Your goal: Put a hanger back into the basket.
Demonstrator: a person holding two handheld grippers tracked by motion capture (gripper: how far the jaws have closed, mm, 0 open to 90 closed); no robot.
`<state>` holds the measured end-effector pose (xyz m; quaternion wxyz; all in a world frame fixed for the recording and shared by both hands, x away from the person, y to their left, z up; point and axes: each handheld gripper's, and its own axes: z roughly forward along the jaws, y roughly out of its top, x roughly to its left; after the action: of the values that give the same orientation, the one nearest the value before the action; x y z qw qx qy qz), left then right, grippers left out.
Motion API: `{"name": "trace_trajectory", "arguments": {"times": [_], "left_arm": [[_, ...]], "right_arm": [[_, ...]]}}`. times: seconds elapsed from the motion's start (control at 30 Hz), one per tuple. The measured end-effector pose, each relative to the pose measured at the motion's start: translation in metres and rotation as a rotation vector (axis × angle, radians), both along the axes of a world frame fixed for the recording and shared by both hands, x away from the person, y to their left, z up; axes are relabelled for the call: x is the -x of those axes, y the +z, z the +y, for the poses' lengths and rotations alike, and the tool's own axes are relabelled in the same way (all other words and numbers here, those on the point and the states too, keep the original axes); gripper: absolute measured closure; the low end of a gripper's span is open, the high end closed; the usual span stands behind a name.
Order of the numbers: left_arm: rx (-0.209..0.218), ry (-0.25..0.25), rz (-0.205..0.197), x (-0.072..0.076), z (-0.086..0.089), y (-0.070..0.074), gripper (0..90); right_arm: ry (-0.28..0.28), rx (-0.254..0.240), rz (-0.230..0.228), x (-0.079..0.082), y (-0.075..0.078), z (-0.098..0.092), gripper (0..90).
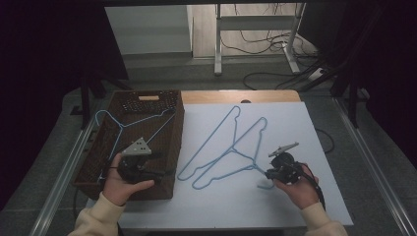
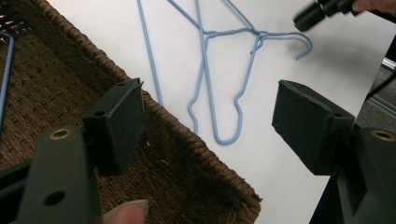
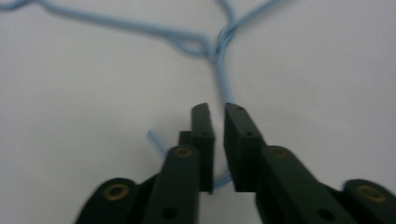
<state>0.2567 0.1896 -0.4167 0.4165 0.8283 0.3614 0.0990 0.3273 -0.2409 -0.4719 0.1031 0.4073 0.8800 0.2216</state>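
1. Two light-blue wire coat hangers (image 1: 231,150) lie overlapping on the white table top (image 1: 275,206), their necks twisted close together and their hooks toward the person's right hand.
2. Right gripper (image 1: 268,173) sits at the hook end of these hangers; in the right gripper view its black jaws stand slightly apart with the blue hook wire (image 3: 223,84) running between them, the pads not pressing on it.
3. Left gripper (image 1: 164,172), held in the person's left hand (image 1: 123,187), hovers over the dark brown woven wicker basket (image 1: 167,189) at the table's left side, jaws wide apart with nothing between them.
4. A third light-blue wire hanger (image 1: 120,125) lies inside the basket, its hook at the far left rim.
5. Seen from the left gripper view, the hangers on the table lie just beyond the basket's near edge (image 2: 187,135).
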Motion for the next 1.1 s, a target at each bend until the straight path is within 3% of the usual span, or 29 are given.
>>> {"name": "trace_trajectory", "arguments": {"times": [0.1,0.27,0.63,0.77,0.9,1.1], "left_arm": [[-0.002,-0.003,0.000,0.000,-0.001,0.000,25.2],[-0.001,-0.003,-0.001,0.000,-0.001,0.000,25.2],[-0.001,-0.008,-0.006,0.001,-0.003,0.001,25.3],[-0.004,-0.018,-0.013,0.001,-0.008,0.002,25.4],[-0.007,-0.025,-0.018,0.001,-0.013,0.003,25.5],[-0.016,-0.047,-0.028,0.001,-0.026,0.005,25.6]], "right_arm": [[0.036,0.019,0.004,-0.014,0.000,0.002,59.1],[0.063,0.070,0.049,-0.032,-0.013,0.011,54.7],[0.100,0.125,0.097,-0.032,-0.022,0.015,69.6],[0.118,0.120,0.113,-0.032,-0.022,0.016,83.2],[0.154,0.143,0.102,-0.029,-0.022,0.020,85.4],[0.162,0.106,0.094,-0.025,-0.014,0.017,85.8]]}}
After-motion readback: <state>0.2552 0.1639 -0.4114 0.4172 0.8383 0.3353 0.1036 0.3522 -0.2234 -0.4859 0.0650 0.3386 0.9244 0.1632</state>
